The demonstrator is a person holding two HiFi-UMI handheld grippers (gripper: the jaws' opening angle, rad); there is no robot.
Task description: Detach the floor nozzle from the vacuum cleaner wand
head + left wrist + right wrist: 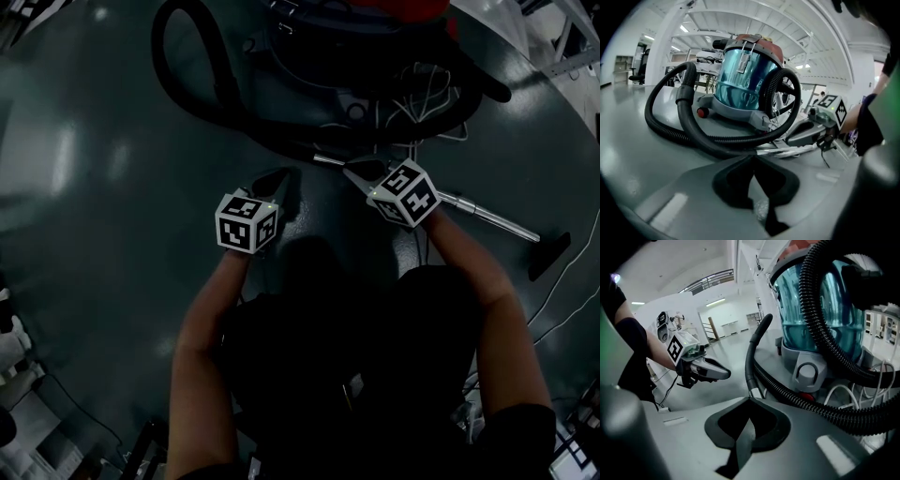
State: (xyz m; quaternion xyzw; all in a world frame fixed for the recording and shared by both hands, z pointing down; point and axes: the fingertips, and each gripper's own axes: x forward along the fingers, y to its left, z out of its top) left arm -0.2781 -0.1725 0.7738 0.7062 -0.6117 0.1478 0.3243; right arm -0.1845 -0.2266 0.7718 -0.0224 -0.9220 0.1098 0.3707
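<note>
The dark, glossy floor [84, 187] filled most of your view. The vacuum canister [745, 75], with its teal see-through bin and red top, stood on it ahead of you. Its black ribbed hose [670, 124] looped out past the canister's left side and swept back across its front. On your side of the canister the metal wand [487, 217] lay flat on the floor. It ran from the hose end in front of the canister away toward the canister's right.

At the wand's tip farthest from the canister lay a dark, elongated piece that looked like the floor nozzle [550, 255]. From the head view you could not tell whether it was joined to the wand or only lay beside it.

You held your left gripper [279, 178] low in front of the canister, to the left of the wand. Its claw was closed on nothing and pointed toward the hose. Your right gripper [354, 172] hung over the wand's end nearest the canister, its claw also closed and empty. A thin white power cord [427, 98] lay in loose loops against the canister's right front.
</note>
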